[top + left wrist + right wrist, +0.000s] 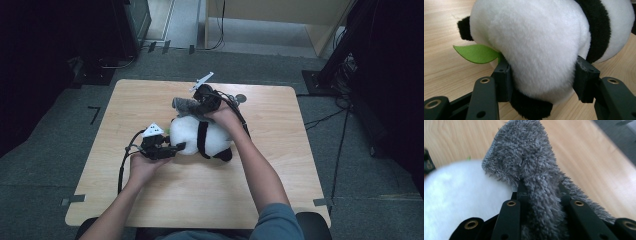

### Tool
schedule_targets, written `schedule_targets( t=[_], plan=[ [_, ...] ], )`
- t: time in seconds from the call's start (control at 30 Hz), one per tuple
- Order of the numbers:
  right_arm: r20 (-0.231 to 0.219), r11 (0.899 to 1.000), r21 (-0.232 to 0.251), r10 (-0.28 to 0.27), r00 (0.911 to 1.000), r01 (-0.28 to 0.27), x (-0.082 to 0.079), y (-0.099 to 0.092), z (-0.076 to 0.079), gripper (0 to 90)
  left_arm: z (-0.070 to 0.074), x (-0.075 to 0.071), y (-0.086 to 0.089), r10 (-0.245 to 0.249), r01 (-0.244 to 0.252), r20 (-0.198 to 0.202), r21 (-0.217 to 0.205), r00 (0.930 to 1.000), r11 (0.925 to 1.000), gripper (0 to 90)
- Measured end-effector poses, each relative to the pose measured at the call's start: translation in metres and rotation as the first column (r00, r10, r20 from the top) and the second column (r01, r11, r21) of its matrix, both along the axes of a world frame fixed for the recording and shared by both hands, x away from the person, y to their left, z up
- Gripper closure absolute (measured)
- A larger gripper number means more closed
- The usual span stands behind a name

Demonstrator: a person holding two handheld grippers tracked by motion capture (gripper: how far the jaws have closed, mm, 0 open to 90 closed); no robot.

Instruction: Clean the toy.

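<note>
Panda plush [200,137] lies lengthwise across table, left tool [172,148] clamping it, right tool [202,106] clamping grey cloth [186,105].

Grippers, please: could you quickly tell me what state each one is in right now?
Left gripper: closed on the plush panda, jaws pressing its white body.
Right gripper: shut on the grey fluffy cloth.

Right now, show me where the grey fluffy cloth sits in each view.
High view: grey fluffy cloth above centre, on the plush panda's top edge, at the right claw.
Left gripper view: not in it.
Right gripper view: centre, pinched between the jaws.
Shared landmark: the panda's white fur.
</note>
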State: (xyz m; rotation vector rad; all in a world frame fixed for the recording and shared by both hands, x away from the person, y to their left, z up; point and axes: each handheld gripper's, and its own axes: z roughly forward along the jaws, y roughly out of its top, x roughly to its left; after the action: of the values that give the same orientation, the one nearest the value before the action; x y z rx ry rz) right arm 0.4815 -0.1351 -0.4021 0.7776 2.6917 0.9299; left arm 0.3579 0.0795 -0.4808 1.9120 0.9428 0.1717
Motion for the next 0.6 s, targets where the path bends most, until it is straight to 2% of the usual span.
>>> schedule_targets(
  t=[0.13, 0.27, 0.33, 0.6],
  plan=[
    [-0.028, 1.000, -0.009, 0.010, 0.9995, -0.010, 0.002, -0.005, -0.003, 73.3, 0.001, 0.000, 0.000, 0.003, -0.003, -0.009, 0.012, 1.0000, 0.9999, 42.9],
    [-0.045, 0.998, -0.061, 0.007, 0.9990, -0.010, 0.003, -0.022, -0.001, 73.3, 0.001, 0.000, 0.001, 0.004, -0.004, -0.015, 0.012, 0.9999, 0.9999, 43.0],
    [-0.054, 0.998, -0.068, -0.015, 0.9984, 0.011, 0.002, -0.035, -0.001, 73.3, 0.001, 0.000, 0.001, 0.003, -0.003, -0.015, 0.011, 0.9999, 0.9999, 42.9],
    [-0.055, 0.994, -0.043, -0.102, 0.9932, 0.100, -0.006, -0.083, -0.004, 73.5, 0.001, 0.001, 0.003, 0.005, -0.005, -0.024, 0.007, 0.9997, 1.0000, 42.7]
  ],
)
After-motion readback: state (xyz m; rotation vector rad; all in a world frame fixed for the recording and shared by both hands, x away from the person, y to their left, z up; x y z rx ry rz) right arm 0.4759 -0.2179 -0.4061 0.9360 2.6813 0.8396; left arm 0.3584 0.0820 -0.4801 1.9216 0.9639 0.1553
